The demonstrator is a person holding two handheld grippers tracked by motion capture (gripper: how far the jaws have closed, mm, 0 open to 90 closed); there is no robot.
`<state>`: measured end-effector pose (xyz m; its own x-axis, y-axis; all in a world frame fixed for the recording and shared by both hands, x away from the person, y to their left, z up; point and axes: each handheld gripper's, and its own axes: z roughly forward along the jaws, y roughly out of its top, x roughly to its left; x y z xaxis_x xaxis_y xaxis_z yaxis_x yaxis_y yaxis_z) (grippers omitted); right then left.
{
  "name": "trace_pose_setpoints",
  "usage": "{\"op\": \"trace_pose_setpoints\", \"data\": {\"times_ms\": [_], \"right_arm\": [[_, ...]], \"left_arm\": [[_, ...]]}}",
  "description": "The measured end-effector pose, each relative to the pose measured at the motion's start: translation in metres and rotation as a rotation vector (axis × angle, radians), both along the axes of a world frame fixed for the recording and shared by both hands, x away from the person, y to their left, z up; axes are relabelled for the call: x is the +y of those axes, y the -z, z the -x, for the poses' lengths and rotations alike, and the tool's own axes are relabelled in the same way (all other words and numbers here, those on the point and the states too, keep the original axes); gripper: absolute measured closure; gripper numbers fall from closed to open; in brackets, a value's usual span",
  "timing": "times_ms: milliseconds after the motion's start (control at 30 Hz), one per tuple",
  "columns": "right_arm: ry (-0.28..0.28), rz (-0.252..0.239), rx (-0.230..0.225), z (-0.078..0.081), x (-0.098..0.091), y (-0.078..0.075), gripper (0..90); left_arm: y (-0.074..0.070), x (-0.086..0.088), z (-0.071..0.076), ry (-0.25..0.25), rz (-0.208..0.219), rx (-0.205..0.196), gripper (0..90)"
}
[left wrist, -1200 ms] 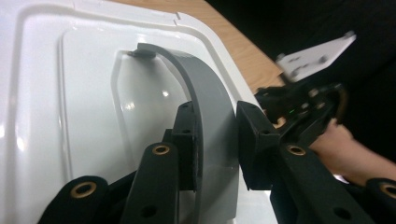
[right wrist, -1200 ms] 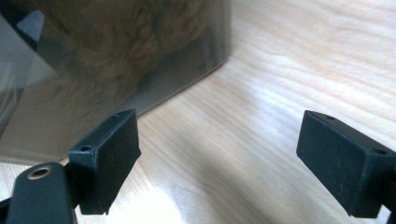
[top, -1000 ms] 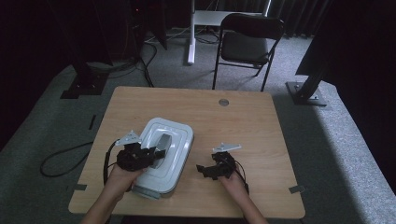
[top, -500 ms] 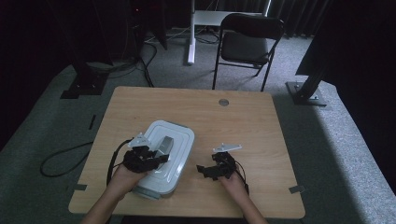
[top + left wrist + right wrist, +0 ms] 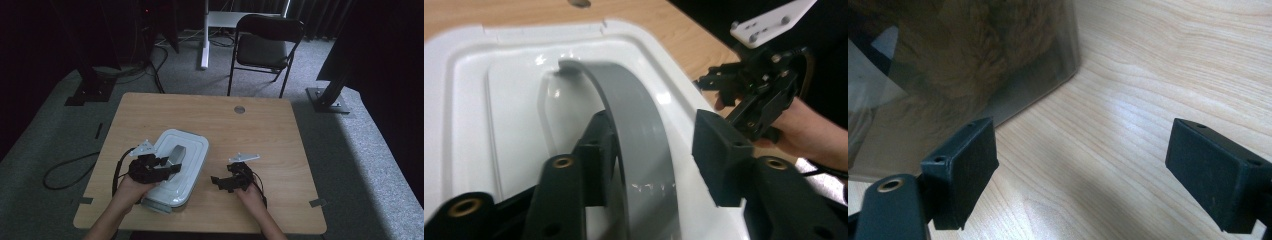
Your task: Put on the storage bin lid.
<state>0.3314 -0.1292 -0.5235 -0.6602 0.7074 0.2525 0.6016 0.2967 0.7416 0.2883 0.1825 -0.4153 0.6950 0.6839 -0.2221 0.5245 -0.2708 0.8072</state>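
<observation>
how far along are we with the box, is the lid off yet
Not yet. The white lid is on the box. In hand: the left tool straddles the grey handle, jaws open, not clamped. The right tool waits open on the table. Gripping and lifting remain.

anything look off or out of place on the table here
Nothing stands out. The white lidded box sits flat on the table, lid seated, grey handle intact between the left gripper's open jaws. The right gripper is open over bare wood. No spills or damage.
</observation>
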Motion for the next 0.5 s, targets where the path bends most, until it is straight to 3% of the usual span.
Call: {"op": "trace_pose_setpoints", "data": {"times_ms": [100, 200, 400, 500], "right_arm": [[0.007, -0.002, -0.004, -0.0002, -0.0022, -0.0015, 12.4], [0.013, -0.005, -0.008, -0.0004, -0.0044, -0.0024, 12.4], [0.022, -0.007, -0.009, -0.0007, -0.007, -0.0034, 12.4], [0.026, -0.006, -0.013, -0.0007, -0.0073, -0.0039, 12.4]], "left_arm": [[-0.0031, 0.0012, 0.0019, 0.006, 0.012, -0.011, 46.7], [-0.0075, 0.0063, 0.0036, 0.0, 0.034, -0.014, 45.5], [-0.007, 0.0096, 0.0032, -0.008, 0.033, -0.019, 43.2], [-0.0058, 0.0057, 0.0033, -0.013, -0.023, -0.049, 43.2]]}}
